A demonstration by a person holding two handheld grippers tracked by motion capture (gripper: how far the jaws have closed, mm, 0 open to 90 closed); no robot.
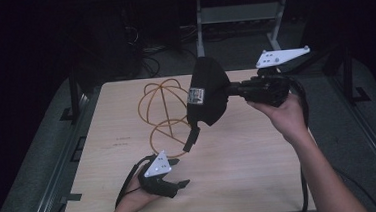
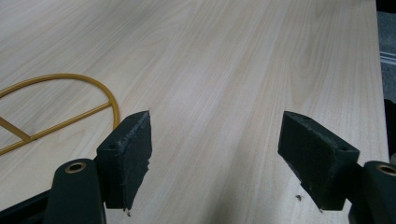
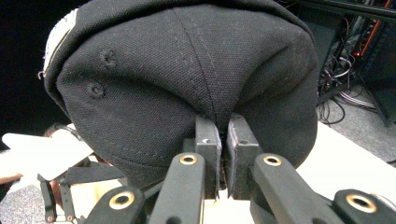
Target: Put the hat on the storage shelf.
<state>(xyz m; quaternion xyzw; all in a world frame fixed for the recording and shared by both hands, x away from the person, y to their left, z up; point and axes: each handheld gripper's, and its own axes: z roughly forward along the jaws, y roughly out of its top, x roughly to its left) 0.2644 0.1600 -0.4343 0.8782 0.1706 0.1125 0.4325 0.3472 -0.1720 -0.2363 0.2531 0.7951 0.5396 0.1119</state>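
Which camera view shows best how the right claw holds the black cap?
The right gripper view: the right claw is shut on a fold of the black cap, seen close. The high view shows the cap held above the table, its strap hanging down.

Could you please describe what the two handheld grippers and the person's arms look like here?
Both the left gripper and the right gripper are black, each topped by a pale three-cornered plate with small holes. A black cable trails from each. The gripper views show thick, squared black pads on jaws with brass-ringed pivot holes. The forearms are bare: no sleeves or gloves.
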